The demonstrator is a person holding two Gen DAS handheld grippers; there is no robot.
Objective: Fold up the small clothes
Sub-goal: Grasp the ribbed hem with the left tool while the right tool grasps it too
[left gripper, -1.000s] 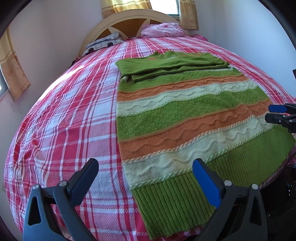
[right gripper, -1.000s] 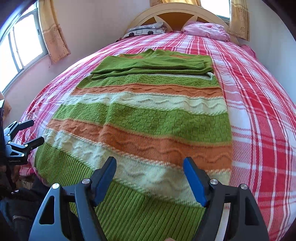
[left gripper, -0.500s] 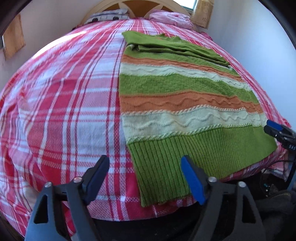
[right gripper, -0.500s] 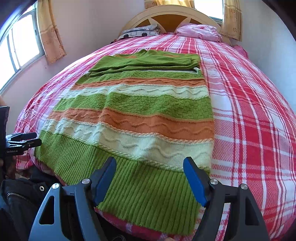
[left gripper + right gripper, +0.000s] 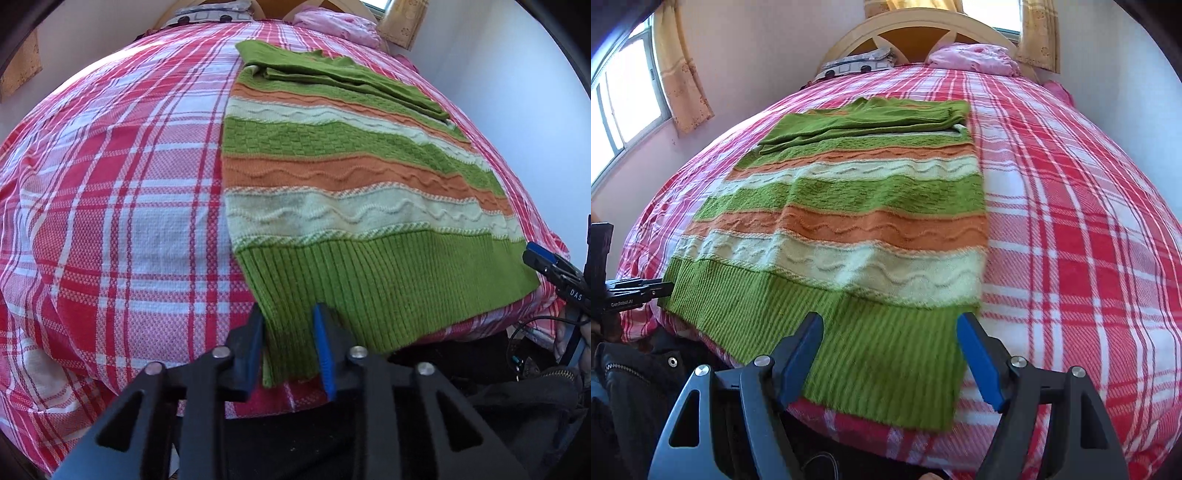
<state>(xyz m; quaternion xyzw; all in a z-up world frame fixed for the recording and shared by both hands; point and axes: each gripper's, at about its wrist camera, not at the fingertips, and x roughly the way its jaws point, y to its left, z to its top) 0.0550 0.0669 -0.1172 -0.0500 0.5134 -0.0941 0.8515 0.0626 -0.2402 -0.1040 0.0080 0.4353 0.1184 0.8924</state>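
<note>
A knitted sweater (image 5: 351, 177) with green, orange and cream stripes lies flat on the bed, its sleeves folded across the top and its ribbed green hem (image 5: 886, 354) at the near edge. My left gripper (image 5: 287, 310) straddles the hem's left corner. Its jaws are closing with the fabric between them, still lying flat and unpinched. My right gripper (image 5: 890, 317) stands open over the hem's right corner, the ribbing between its blue pads (image 5: 979, 362). Each gripper also shows at the side of the other's view, the right gripper (image 5: 543, 258) and the left gripper (image 5: 661, 286).
The red and white plaid bedspread (image 5: 110, 184) covers the bed and drops off at the near edge. At the far end are a wooden headboard (image 5: 916, 33), a pink pillow (image 5: 975, 55) and a patterned pillow (image 5: 857, 64). A window (image 5: 613, 110) is left; a person's dark jacket (image 5: 628, 369) is below.
The left gripper dropped toward the hem's left corner and its jaws narrowed from wide apart to close around the corner. The right gripper slid back to the hem's right corner, jaws unchanged.
</note>
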